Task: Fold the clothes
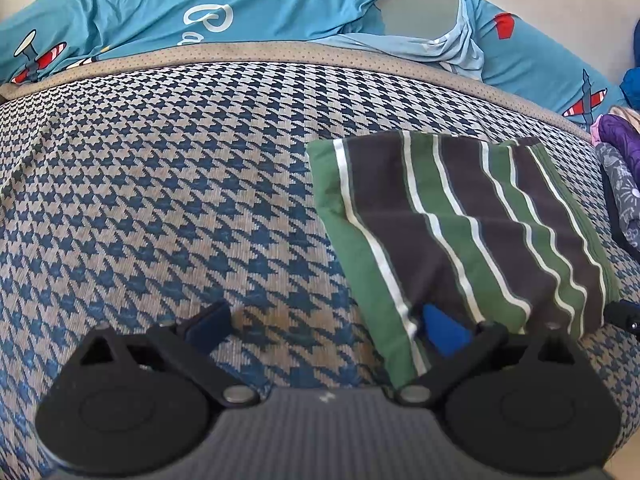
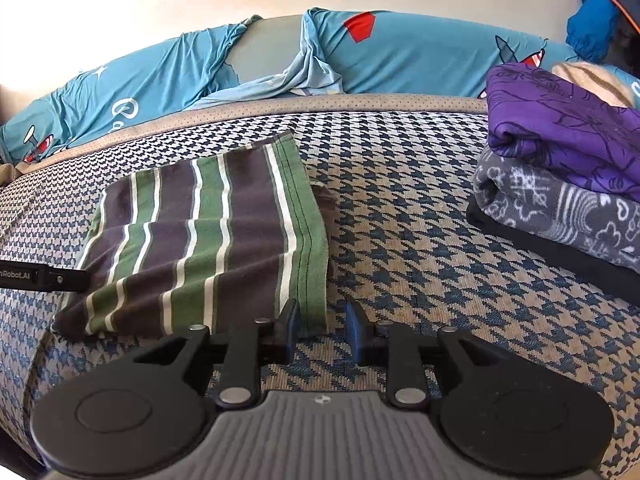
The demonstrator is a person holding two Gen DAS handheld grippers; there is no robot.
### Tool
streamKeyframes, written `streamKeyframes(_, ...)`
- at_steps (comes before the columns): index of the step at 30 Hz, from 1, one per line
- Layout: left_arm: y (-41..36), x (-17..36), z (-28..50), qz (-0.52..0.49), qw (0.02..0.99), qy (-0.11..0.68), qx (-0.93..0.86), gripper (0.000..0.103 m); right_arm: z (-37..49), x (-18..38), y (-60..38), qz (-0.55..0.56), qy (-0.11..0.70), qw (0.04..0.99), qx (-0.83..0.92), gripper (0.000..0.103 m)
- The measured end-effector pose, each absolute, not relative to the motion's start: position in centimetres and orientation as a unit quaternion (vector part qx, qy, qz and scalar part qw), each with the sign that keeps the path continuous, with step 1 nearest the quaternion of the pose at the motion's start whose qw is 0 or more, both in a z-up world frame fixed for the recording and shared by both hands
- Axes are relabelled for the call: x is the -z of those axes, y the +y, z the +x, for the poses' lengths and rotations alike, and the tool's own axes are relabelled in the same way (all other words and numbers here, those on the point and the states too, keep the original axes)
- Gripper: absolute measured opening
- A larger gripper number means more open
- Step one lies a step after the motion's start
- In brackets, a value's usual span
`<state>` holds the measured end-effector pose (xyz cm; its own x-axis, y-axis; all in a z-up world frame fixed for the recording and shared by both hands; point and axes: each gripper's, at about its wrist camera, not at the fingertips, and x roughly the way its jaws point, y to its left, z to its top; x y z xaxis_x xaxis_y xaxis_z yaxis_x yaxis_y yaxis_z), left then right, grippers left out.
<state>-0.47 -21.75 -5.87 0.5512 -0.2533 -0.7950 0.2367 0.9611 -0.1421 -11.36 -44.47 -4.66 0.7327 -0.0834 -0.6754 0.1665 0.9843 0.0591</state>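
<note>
A folded green, brown and white striped garment (image 1: 460,224) lies flat on the houndstooth bed cover (image 1: 180,200). It also shows in the right wrist view (image 2: 208,240). My left gripper (image 1: 324,328) is wide open, its right blue pad resting on the garment's near left corner. My right gripper (image 2: 322,330) is open by a narrow gap at the garment's near right corner, gripping nothing. The left gripper's finger (image 2: 44,278) shows at the garment's left edge in the right wrist view.
A stack of folded clothes, purple (image 2: 568,132) on top of grey patterned (image 2: 560,216), sits at the right of the bed. Blue pillows with plane prints (image 1: 200,12) line the wall behind. The bed's near edge is just below the grippers.
</note>
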Motion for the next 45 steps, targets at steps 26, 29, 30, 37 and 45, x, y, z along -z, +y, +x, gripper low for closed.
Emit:
streamKeyframes(26,-21.7,5.1,-2.0,0.009,0.886,0.436,0.158,0.103,-12.5,3.6,-45.3,0.033,0.347,0.93,0.119,0.008)
streamKeyframes(29,-22.5,4.8,-2.7,0.03,0.89,0.423,0.169,0.103,-12.7,3.0,-45.0,0.034,0.323,0.939,0.116,0.009)
streamKeyframes(30,-22.8,4.7,-3.0,0.035,0.89,0.421,0.174,0.103,-12.7,2.8,-44.7,0.032,0.317,0.941,0.111,0.009)
streamKeyframes(37,-23.5,5.7,-4.0,0.055,0.882,0.431,0.181,0.103,-11.5,2.8,-41.5,0.006,0.31,0.951,0.017,0.009)
streamKeyframes(45,-23.5,5.9,-4.4,0.059,0.884,0.429,0.178,0.103,-10.8,3.9,-38.4,-0.029,0.32,0.945,-0.056,0.014)
